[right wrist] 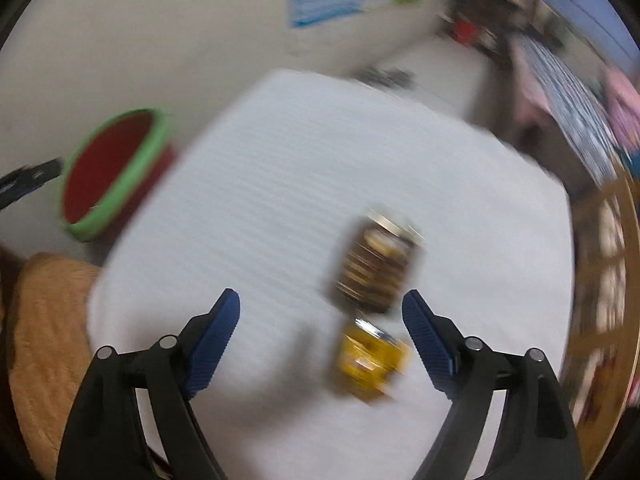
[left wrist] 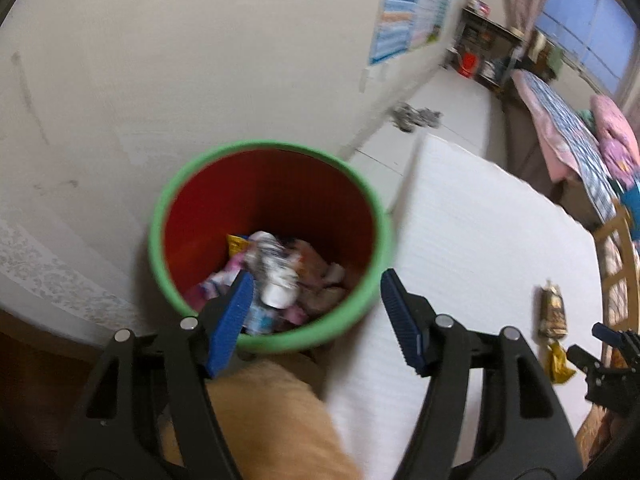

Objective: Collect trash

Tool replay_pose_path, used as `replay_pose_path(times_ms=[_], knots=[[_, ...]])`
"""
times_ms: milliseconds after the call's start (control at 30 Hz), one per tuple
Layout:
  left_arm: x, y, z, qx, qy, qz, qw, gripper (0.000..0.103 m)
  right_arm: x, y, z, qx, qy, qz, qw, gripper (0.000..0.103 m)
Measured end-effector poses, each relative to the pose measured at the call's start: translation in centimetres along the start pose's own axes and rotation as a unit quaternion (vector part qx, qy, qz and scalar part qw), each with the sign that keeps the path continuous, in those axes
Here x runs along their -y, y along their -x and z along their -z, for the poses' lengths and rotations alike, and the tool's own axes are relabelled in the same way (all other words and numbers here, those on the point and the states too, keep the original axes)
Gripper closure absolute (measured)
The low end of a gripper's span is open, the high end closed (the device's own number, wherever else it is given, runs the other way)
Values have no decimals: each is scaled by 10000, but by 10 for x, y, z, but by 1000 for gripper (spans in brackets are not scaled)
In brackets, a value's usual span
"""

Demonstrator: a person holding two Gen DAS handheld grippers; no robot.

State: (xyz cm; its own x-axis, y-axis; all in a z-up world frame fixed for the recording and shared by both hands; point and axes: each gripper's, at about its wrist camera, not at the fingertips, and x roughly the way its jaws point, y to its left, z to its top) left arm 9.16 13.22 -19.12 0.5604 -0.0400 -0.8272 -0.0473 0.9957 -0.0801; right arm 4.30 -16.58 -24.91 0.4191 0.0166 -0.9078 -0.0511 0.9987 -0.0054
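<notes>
Plainly, the right gripper [right wrist: 320,340] is held with its jaws wide and nothing between them, the ribbed blue pads [right wrist: 426,340] poised just above the white corrugated mat [right wrist: 260,200]. The yellow wrapper [right wrist: 370,360] lies just ahead of this gripper, inside the span of the jaws and nearer the right-hand pad; the brown wrapper [right wrist: 378,266] lies just beyond it, the two touching or nearly so. Their long axes are set roughly in line, running away from the gripper, so a closing across the short width is judged to be what the next move calls for. Both are seen as crinkled, glossy foil packets, flattened and light, though motion blur hides their print.

The left gripper [left wrist: 318,308] is likewise held wide and empty, over the near rim of the bin [left wrist: 276,146], a round tub with a green lip and red ribbed inside, part-filled with crumpled paper and packaging. The bin stands off the mat's left edge, well apart from the wrappers, so the right gripper is much the nearer to them.
</notes>
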Motion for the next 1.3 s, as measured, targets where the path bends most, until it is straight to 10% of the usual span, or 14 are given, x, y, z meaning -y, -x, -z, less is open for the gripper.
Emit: replay_pose_path(times_ms=[167, 333, 967, 1200, 1300], knots=[[54, -4, 7, -147, -251, 358, 9989, 40, 42, -26, 25, -308, -820, -202, 9960, 23], [113, -4, 17, -257, -716, 610, 9952, 40, 64, -46, 46, -486, -1398, -777, 9859, 58], [299, -81, 54, -1258, -1596, 1582, 9663, 33, 129, 17, 108, 46, -2180, -374, 9752, 60], [301, -91, 57, -1485, -1695, 1486, 9629, 89, 134, 16, 105, 70, -2177, -430, 9750, 59], [291, -80, 54, -1365, -1718, 1407, 9654, 93, 130, 15, 102, 82, -2123, -460, 9761, 59]])
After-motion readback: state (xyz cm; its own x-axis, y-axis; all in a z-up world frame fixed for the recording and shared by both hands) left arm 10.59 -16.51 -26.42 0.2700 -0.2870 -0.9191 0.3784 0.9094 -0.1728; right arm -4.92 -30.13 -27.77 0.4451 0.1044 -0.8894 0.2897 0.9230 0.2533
